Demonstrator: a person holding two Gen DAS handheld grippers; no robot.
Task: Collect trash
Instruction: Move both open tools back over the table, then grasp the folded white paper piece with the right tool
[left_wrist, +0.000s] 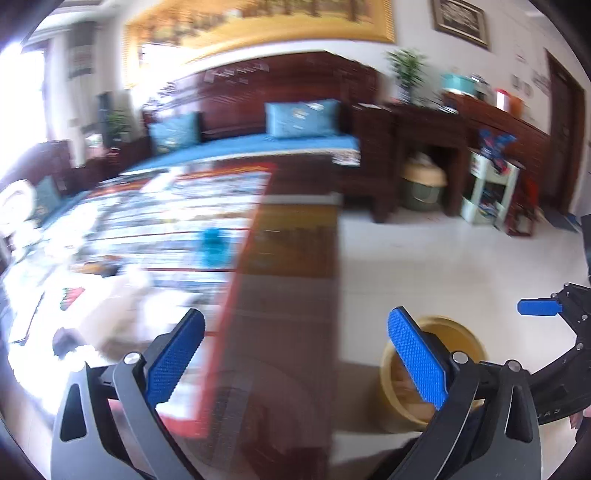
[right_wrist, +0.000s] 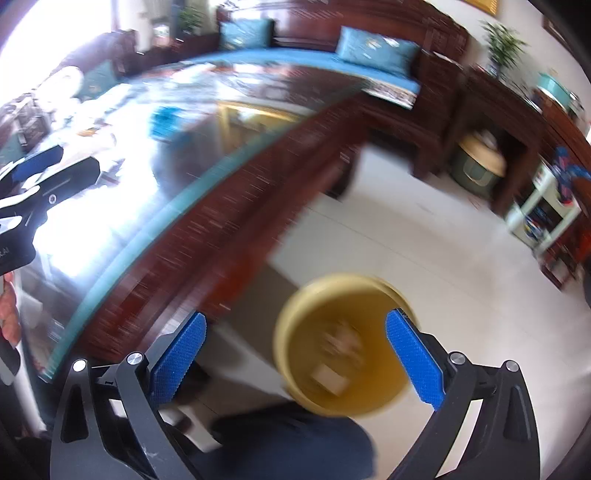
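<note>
Both views are smeared by motion blur, so fine detail is lost.

In the left wrist view, the left gripper (left_wrist: 295, 360) fills the bottom of the frame with its jaws spread wide and nothing between the blue pads. Behind its right finger, low and right of centre, a yellow bin (left_wrist: 461, 338) stands on the pale floor (left_wrist: 424, 251). The bin is open at the top; its contents are not readable from here. To the left, a glass-topped table (left_wrist: 288, 295) runs from the centre toward the lower left, with bright, blurred clutter on it and a small blue thing (left_wrist: 213, 245) near mid-frame. At the right edge, the right gripper (left_wrist: 539, 307) shows one blue pad and part of its black frame.

In the right wrist view, the right gripper (right_wrist: 294, 358) also stands released, jaws wide apart and empty. The bin (right_wrist: 314, 302) lies between and beyond its fingers, lower centre, seen from above; pale scraps of trash (right_wrist: 340, 354) sit in its bottom, too blurred to name. A dark blue trouser leg (right_wrist: 295, 443) of the person shows at the bottom edge, just under the bin. The table's green glass edge (right_wrist: 177, 206) sweeps from lower left to upper centre, and the left gripper (right_wrist: 40, 162) appears at the left edge over the table.

A wooden sofa (left_wrist: 295, 96) with blue cushions (left_wrist: 301, 118) crosses the top of both views.
</note>
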